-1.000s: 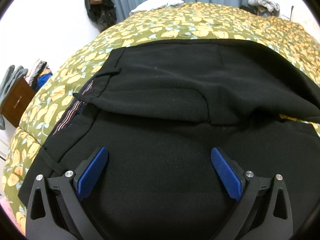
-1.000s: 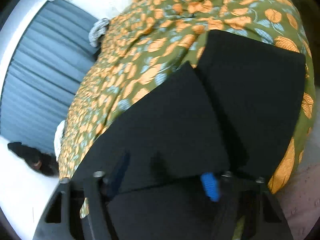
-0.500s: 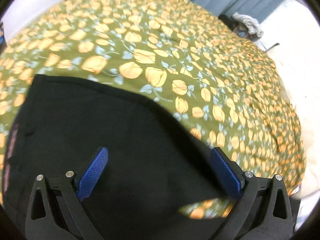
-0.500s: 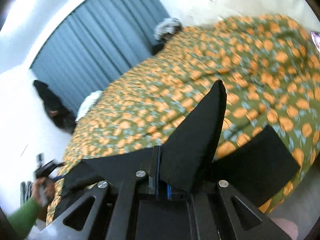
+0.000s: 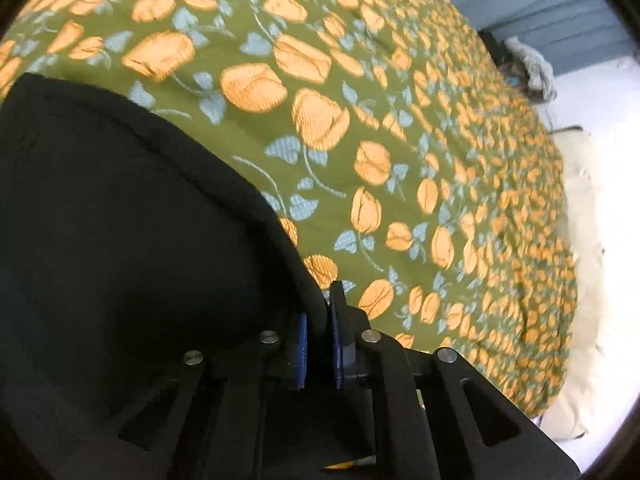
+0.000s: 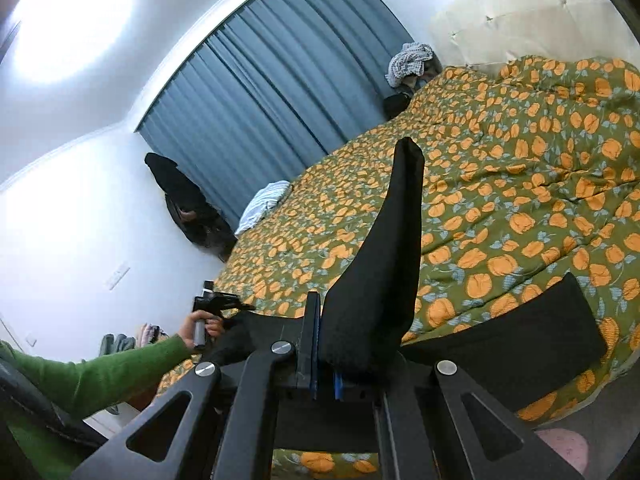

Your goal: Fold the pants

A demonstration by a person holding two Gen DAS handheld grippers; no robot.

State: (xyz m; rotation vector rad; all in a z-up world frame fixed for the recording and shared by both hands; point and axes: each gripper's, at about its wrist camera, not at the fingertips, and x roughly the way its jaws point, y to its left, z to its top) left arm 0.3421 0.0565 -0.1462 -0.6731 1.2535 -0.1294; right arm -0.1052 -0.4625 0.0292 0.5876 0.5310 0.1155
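Both the left gripper (image 5: 319,338) and right gripper (image 6: 326,354) pinch the black pants (image 6: 384,256) on the flowered bed (image 6: 520,184); blue curtain (image 6: 260,104) behind.

Black pants (image 5: 120,240), olive bedspread (image 5: 400,120) with orange flowers and pale-blue leaves, blue-grey curtain (image 6: 260,112), green sleeve (image 6: 100,372)
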